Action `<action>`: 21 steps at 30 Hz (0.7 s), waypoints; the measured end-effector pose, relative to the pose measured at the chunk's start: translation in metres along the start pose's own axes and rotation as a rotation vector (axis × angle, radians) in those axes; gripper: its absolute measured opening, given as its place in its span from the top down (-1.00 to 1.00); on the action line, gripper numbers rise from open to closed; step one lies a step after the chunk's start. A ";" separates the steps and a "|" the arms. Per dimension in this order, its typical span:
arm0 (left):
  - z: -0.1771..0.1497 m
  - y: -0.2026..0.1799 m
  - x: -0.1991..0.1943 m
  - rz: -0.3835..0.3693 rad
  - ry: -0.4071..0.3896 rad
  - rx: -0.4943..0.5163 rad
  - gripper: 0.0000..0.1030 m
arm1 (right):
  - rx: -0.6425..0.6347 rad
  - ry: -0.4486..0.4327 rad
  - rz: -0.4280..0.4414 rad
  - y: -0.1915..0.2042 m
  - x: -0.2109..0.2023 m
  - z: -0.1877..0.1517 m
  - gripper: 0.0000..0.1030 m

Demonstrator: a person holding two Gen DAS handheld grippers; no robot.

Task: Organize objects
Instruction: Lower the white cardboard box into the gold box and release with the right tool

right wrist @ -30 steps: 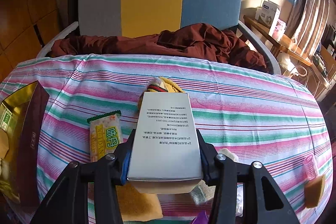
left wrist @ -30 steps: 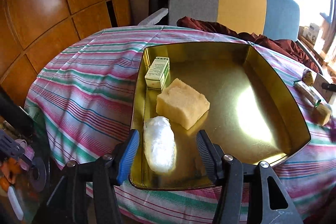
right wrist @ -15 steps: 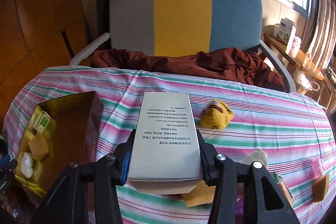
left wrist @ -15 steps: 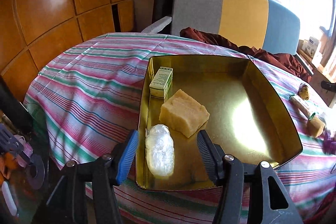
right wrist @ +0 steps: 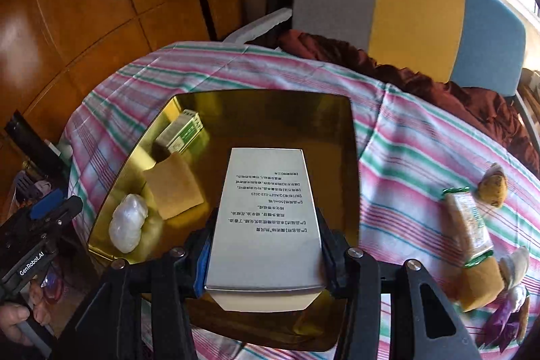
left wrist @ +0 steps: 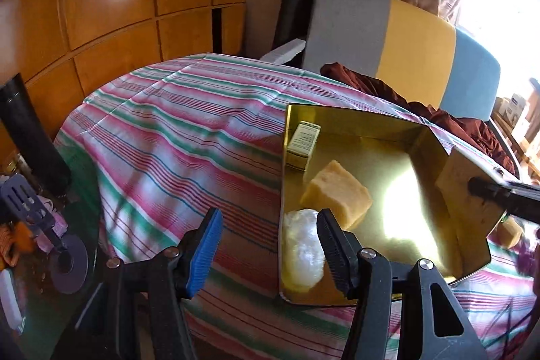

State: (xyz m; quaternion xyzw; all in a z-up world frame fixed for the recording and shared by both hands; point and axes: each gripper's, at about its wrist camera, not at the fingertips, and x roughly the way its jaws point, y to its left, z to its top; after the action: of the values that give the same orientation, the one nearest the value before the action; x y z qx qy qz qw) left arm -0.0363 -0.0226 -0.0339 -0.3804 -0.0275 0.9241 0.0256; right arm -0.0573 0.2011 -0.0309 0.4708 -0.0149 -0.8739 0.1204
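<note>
Your right hand-held gripper (right wrist: pixel 266 253) is clamped on the sides of the silver box (right wrist: pixel 266 218), printed face up, and it's hanging over the gold tray (right wrist: pixel 352 157), roughly dead centre and toward the tray's 6 o'clock edge. Looks to me like you're right at the drop-off step for this one.

Progress check: three things are already sitting in the tray, all on its 9 o'clock side. You've got the small green-and-white carton (right wrist: pixel 180 134) up around 11 o'clock, the yellow sponge (right wrist: pixel 173 188) at about 9, and the clear wrapped bundle (right wrist: pixel 128 221) down at 8. So I'd call it somewhere near halfway. Still out on the striped desk (right wrist: pixel 405 140), off at the tray's 3 to 4 o'clock: a green-edged snack pack (right wrist: pixel 467 221), a small plush toy (right wrist: pixel 493 186), another yellowish block (right wrist: pixel 479 284) and a few bits at the frame edge I can't make out.

Your left hand-held gripper (left wrist: pixel 268 250) is empty with the jaws apart, parked at the tray's near-left corner; from its view the bundle sits just past its right finger at 1 o'clock. The right half of the tray is bare, so there's room for the box.
</note>
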 end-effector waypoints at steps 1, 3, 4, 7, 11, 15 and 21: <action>-0.001 0.004 0.000 0.003 0.001 -0.009 -0.17 | 0.003 0.021 0.007 0.005 0.009 0.000 0.03; -0.002 0.010 0.001 0.011 0.002 -0.024 -0.20 | 0.026 0.063 0.014 0.012 0.027 -0.002 0.01; -0.002 0.012 0.001 0.012 0.002 -0.030 -0.20 | 0.032 0.084 0.032 0.016 0.034 -0.004 -0.01; -0.004 0.017 0.002 0.010 0.006 -0.040 -0.20 | 0.076 0.133 0.152 0.025 0.051 -0.008 -0.15; -0.006 0.021 0.003 0.008 0.010 -0.047 -0.22 | 0.090 0.153 0.254 0.039 0.060 -0.011 -0.20; -0.007 0.021 0.004 0.005 0.010 -0.050 -0.23 | 0.079 0.163 0.291 0.051 0.064 -0.013 -0.20; -0.006 0.020 0.003 0.007 0.008 -0.046 -0.23 | 0.102 0.147 0.356 0.053 0.057 -0.009 -0.20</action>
State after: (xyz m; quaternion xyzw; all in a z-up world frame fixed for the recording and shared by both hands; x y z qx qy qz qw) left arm -0.0348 -0.0417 -0.0422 -0.3845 -0.0472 0.9218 0.0137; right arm -0.0702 0.1377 -0.0753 0.5288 -0.1333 -0.8002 0.2497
